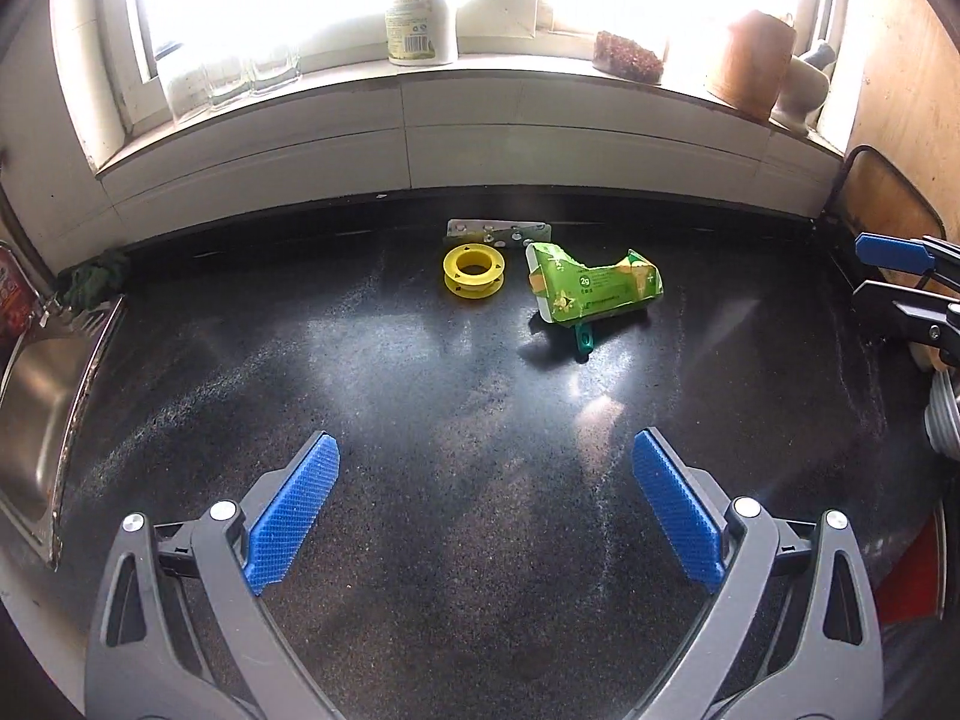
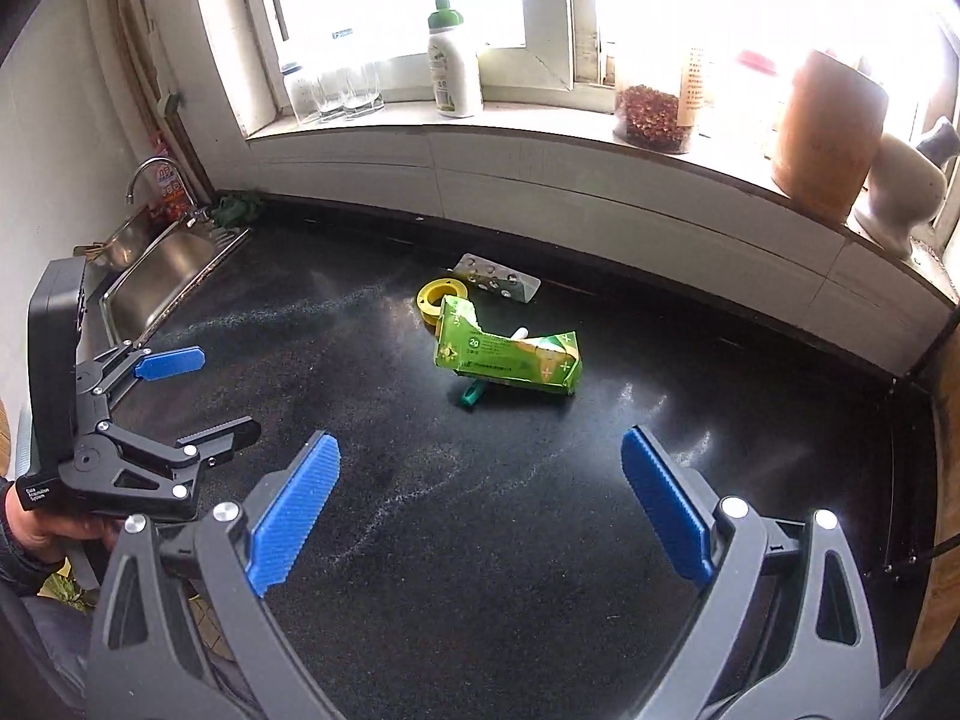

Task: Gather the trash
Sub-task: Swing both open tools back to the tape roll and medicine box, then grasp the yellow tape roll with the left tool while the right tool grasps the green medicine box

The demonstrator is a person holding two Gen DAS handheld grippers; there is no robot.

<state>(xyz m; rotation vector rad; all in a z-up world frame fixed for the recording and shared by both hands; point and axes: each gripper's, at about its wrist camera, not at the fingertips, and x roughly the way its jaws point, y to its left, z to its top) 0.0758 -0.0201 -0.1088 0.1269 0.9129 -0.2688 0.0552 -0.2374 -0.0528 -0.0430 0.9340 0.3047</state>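
Left hand-held gripper: nearest the lens in the left wrist view, its blue pads spread wide apart, nothing between them, hovering over bare dark bench. It also shows at the left of the right wrist view, held by a hand.
Right hand-held gripper: likewise spread wide with nothing held, above the bench; its blue tip shows at the right edge of the left wrist view.
Green carton: torn and crumpled, lying on its side on the bench toward the back wall, well apart from both grippers; in the right wrist view a white piece pokes from its torn top.
Teal piece: small, sticking out from under the carton's near edge.
Yellow spool: flat on the bench just left of the carton; in the right wrist view the carton partly covers it.
Blister pack: silvery, lying behind the spool and carton, close to the wall.
Sink: steel, at the bench's left end, with a tap over it.
Windowsill: carries a white bottle, clear glasses, a jar of reddish-brown contents, a brown cylinder and a pale mortar.
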